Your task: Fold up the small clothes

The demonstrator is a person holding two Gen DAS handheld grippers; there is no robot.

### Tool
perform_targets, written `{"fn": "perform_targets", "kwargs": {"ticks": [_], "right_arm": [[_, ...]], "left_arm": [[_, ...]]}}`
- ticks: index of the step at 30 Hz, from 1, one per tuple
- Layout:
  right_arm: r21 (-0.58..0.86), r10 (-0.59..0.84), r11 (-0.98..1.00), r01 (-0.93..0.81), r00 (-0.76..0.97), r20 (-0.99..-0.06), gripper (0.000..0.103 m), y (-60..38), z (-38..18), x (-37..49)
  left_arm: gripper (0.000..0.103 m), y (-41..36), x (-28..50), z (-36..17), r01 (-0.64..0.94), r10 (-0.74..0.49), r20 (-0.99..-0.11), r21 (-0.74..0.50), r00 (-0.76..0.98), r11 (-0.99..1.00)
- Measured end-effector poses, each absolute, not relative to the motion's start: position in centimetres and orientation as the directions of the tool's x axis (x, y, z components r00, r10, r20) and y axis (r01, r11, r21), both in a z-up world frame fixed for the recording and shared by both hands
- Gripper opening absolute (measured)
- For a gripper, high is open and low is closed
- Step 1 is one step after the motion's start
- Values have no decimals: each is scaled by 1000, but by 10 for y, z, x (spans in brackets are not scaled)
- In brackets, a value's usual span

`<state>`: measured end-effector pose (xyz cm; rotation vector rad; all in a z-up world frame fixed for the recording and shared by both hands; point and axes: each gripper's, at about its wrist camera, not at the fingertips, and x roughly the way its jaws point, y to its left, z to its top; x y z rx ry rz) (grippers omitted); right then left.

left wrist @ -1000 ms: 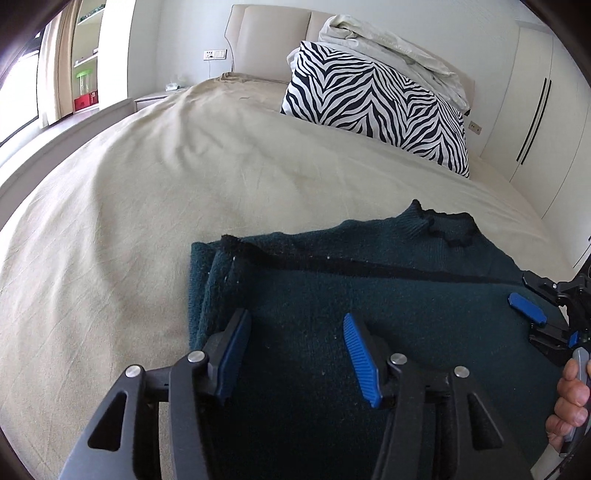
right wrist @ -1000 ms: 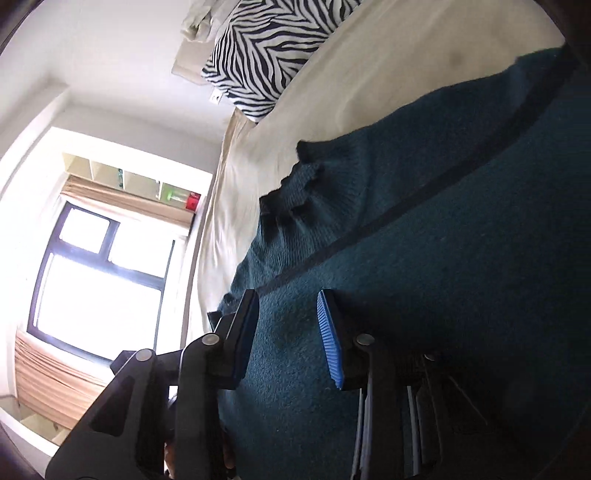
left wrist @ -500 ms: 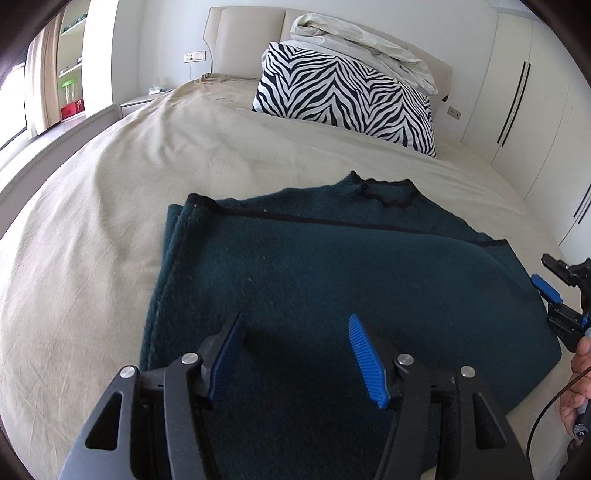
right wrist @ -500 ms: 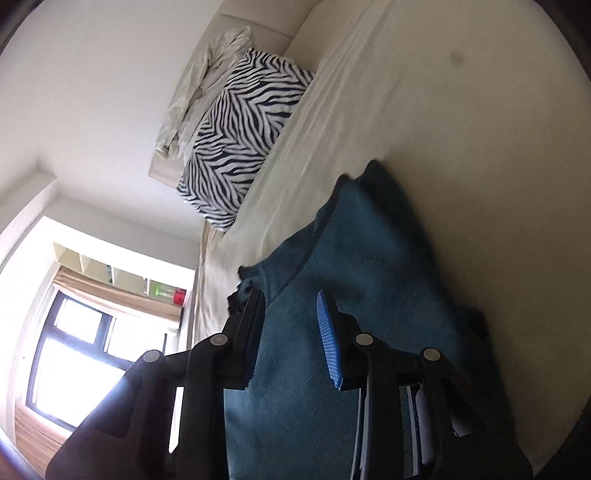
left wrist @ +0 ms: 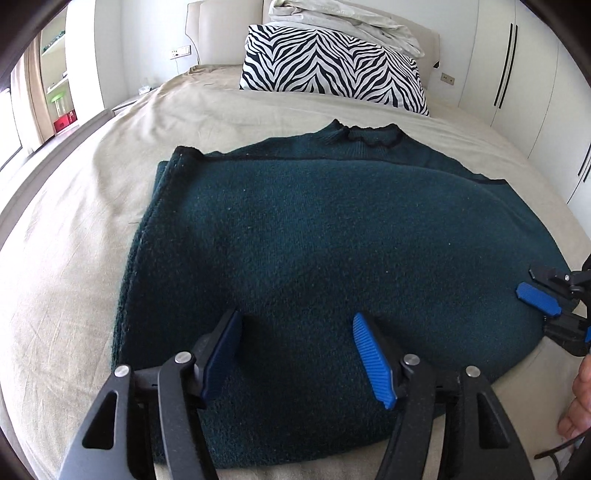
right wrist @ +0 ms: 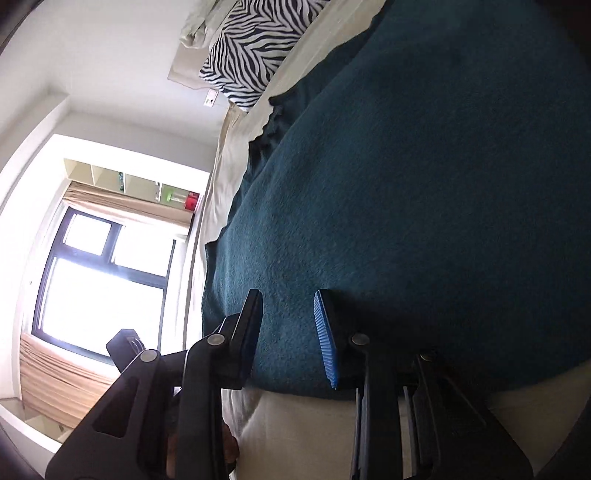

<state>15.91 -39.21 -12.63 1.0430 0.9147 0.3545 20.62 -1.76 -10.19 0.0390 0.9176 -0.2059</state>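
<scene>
A dark teal knit sweater (left wrist: 314, 236) lies folded in half on the bed, its collar toward the pillow and its black-trimmed hem across the upper layer. My left gripper (left wrist: 294, 317) hovers over its near part. The jaws are opening, with only the flat cloth below them and nothing pinched. My right gripper (right wrist: 286, 299) is rolled on its side at the sweater's (right wrist: 424, 184) right edge, also seen as the right gripper (left wrist: 535, 310) in the left wrist view. Its jaws stand narrowly apart and are closing slightly. The pads are not visibly pressing cloth.
The beige bed sheet (left wrist: 74, 221) spreads to the left and beyond the sweater. A zebra pillow (left wrist: 332, 70) and crumpled white bedding (left wrist: 343, 18) lie at the headboard. White wardrobes (left wrist: 535, 74) stand on the right, a window (right wrist: 99, 277) on the left. A hand (left wrist: 580, 398) shows at lower right.
My left gripper drew back toward the sweater's near edge and its jaws widened. My right gripper swung out past the sweater's side, then came back to its edge. The sweater stayed put.
</scene>
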Motion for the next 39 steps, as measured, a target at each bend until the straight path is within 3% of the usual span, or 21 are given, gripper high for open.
{"fn": "perform_targets", "kwargs": {"ticks": [8,9,10,17,23,26,32,39], "right_arm": [[832,358,418,364,776,-519,30,-508,-108,90],[824,337,432,366,782,-524,34,-506,-101,86],[820,335,450,353,785,-522,45,-501,-93,84],[844,585,525,113,673,-454,48,-376,-58,137],[828,630,526,194,565,-532,45,-338,-103,151],[874,646,451,180,610,-458,42,-363,-117,137],[885,517,392,252,735,-438,42,-443,-121,97],[855,293,354,380,823,-487,46,-509,-107,20]], "left_arm": [[68,-13,205,-104,196,-179,-783,-75,595,978],[68,-14,204,-105,197,-177,-782,-71,597,978],[68,-14,204,-105,197,-175,-782,-69,598,978],[68,-14,203,-105,199,-180,-781,-73,598,977],[68,-11,203,-106,208,-205,-772,-97,602,973],[68,-8,203,-107,210,-218,-766,-111,605,971],[68,-6,202,-106,211,-231,-760,-126,608,969],[68,-5,203,-103,203,-232,-765,-135,601,970]]}}
